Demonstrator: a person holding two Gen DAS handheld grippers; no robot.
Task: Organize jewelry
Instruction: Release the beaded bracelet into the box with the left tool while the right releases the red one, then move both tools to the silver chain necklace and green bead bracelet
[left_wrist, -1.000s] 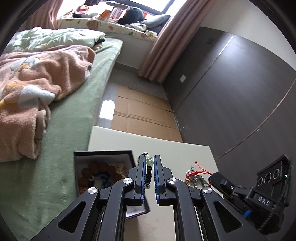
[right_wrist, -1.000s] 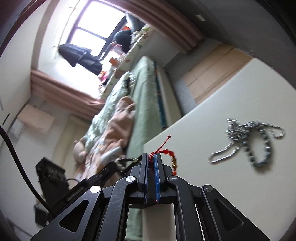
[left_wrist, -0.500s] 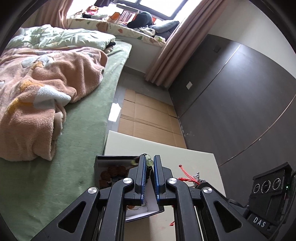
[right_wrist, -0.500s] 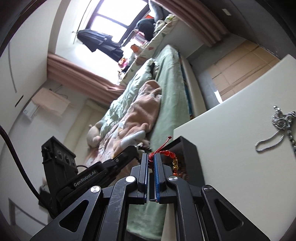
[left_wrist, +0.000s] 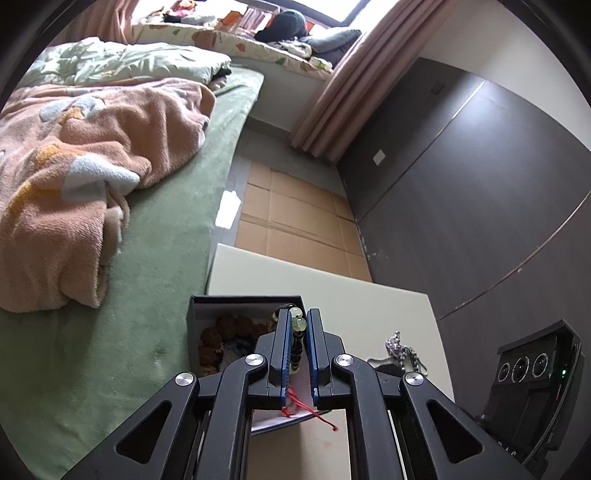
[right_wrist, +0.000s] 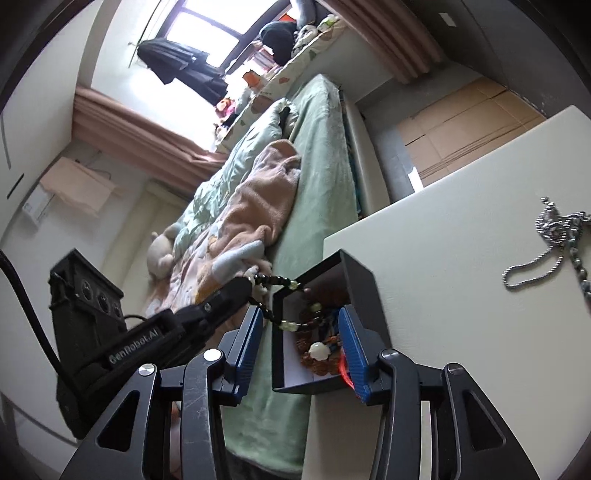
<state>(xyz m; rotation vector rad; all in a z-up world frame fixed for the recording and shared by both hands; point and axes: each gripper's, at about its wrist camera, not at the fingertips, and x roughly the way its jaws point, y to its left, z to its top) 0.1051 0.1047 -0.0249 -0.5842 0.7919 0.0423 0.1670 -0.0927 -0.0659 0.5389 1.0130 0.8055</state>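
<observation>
Two tools over the open black jewelry box at the desk's corner

The left tool (left_wrist: 298, 338) tilts downward, pinching a dark bead bracelet with pale green beads (right_wrist: 286, 320) above the black box (right_wrist: 360, 284). The right tool (right_wrist: 301, 345), jaws just spread, straddles the box; a red cord bracelet (left_wrist: 303, 406) lies at the box's near edge. Brown beads (left_wrist: 218, 338) fill the box. A silver chain (right_wrist: 546, 243) rests on the cream desk (right_wrist: 443, 258).

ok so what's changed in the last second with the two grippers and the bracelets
The right gripper carried the red bracelet across to the box; its jaws have just been opening, letting it go there. The left gripper stays shut on the dark bead bracelet. The silver chain hasn't moved.
</observation>
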